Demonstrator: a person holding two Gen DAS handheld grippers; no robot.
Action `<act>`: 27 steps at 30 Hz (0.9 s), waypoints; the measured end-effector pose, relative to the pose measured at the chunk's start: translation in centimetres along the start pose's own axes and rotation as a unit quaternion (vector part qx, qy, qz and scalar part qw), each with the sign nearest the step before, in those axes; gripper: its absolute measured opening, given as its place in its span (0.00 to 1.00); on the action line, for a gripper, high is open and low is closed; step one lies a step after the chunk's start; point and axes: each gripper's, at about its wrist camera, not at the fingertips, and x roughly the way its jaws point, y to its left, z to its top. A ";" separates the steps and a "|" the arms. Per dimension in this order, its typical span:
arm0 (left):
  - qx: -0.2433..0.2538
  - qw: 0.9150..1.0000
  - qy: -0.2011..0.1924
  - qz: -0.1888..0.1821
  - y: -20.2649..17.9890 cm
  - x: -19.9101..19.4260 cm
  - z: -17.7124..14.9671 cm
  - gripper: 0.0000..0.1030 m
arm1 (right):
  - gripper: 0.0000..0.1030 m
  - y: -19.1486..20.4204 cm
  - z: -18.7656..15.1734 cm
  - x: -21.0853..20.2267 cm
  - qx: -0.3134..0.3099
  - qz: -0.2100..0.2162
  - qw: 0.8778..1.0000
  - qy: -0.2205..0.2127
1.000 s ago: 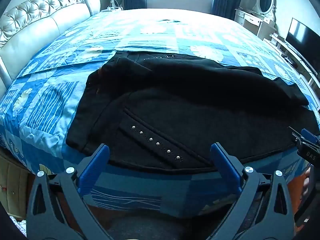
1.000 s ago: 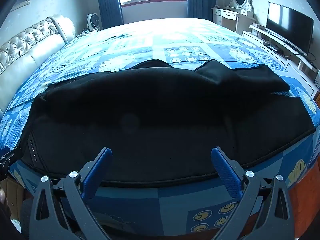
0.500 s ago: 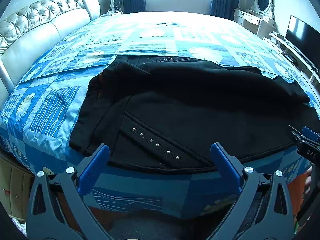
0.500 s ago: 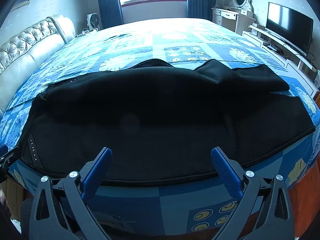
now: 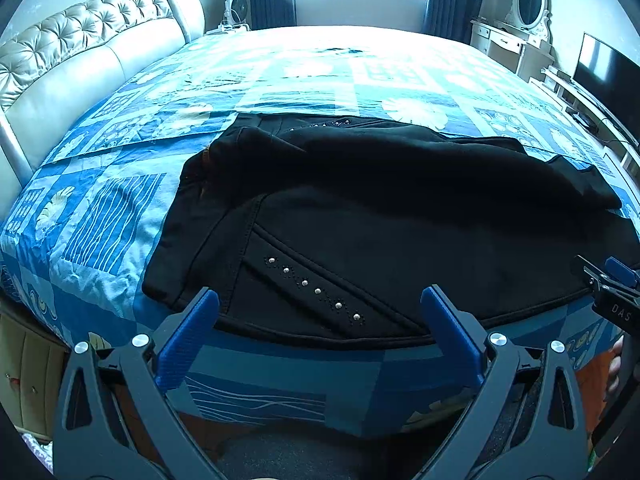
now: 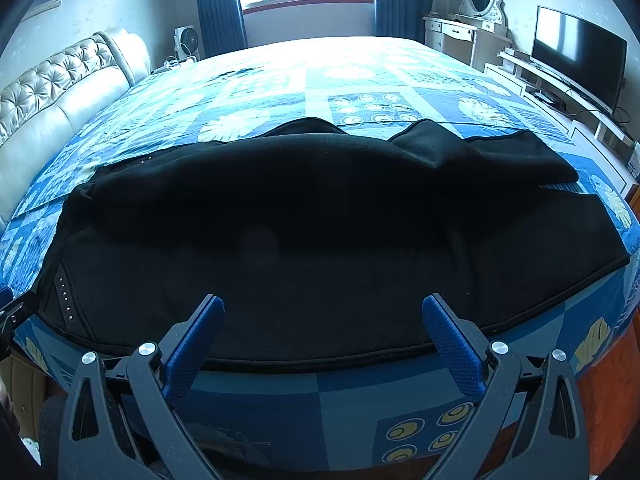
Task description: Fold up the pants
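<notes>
Black pants on a blue patchwork bedspread

The pants [image 5: 400, 216] are plain black, with a slanted row of silver studs [image 5: 316, 290] (each ringed by tiny dark beads). The bedspread [image 5: 120, 216] mixes blue squares: white wavy stripes, pale leaves, yellow rings [image 6: 420, 432]. The headboard [image 5: 68, 60] is tufted cream, the curtains [image 6: 216, 4] dark blue, and both grippers' finger pads [image 6: 192, 348] blue on dark grey frames.

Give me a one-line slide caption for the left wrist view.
Open left gripper hovers at the bed edge before black studded pants spread on the blue quilt.
</notes>
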 end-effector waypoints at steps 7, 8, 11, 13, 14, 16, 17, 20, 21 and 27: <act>-0.002 1.000 0.000 0.002 0.1 0.0 0.0 0.98 | 0.96 0.0 -0.1 0.1 0.001 0.001 1.000 0.002; -0.002 1.000 0.000 0.002 0.2 0.0 -0.1 0.98 | 0.96 0.0 -0.1 0.1 0.001 0.000 1.000 0.002; -0.002 1.000 -0.001 0.003 0.2 0.0 -0.1 0.98 | 0.96 -0.1 -0.2 0.1 0.001 0.001 1.000 0.003; -0.002 1.000 -0.001 0.003 0.2 0.0 -0.1 0.98 | 0.96 -0.1 -0.2 0.2 0.001 0.001 1.000 0.003; -0.003 1.000 -0.001 0.003 0.2 0.0 -0.1 0.98 | 0.96 -0.1 -0.3 0.1 0.000 0.001 1.000 0.003; -0.004 1.000 0.000 0.004 0.2 0.1 -0.1 0.98 | 0.96 0.0 -0.2 0.2 -0.001 0.001 1.000 0.003; -0.005 1.000 0.001 0.004 0.2 0.1 -0.1 0.98 | 0.96 0.0 -0.2 0.2 -0.001 0.001 1.000 0.003; -0.005 1.000 0.001 0.004 0.2 0.1 -0.2 0.98 | 0.96 0.1 -0.3 0.2 -0.003 0.001 1.000 0.005; -0.005 1.000 0.000 0.005 0.2 0.1 -0.2 0.98 | 0.96 0.1 -0.3 0.3 -0.003 0.001 1.000 0.005; -0.005 1.000 0.001 0.005 0.1 0.1 -0.2 0.98 | 0.96 0.2 -0.2 0.3 -0.003 0.001 1.000 0.006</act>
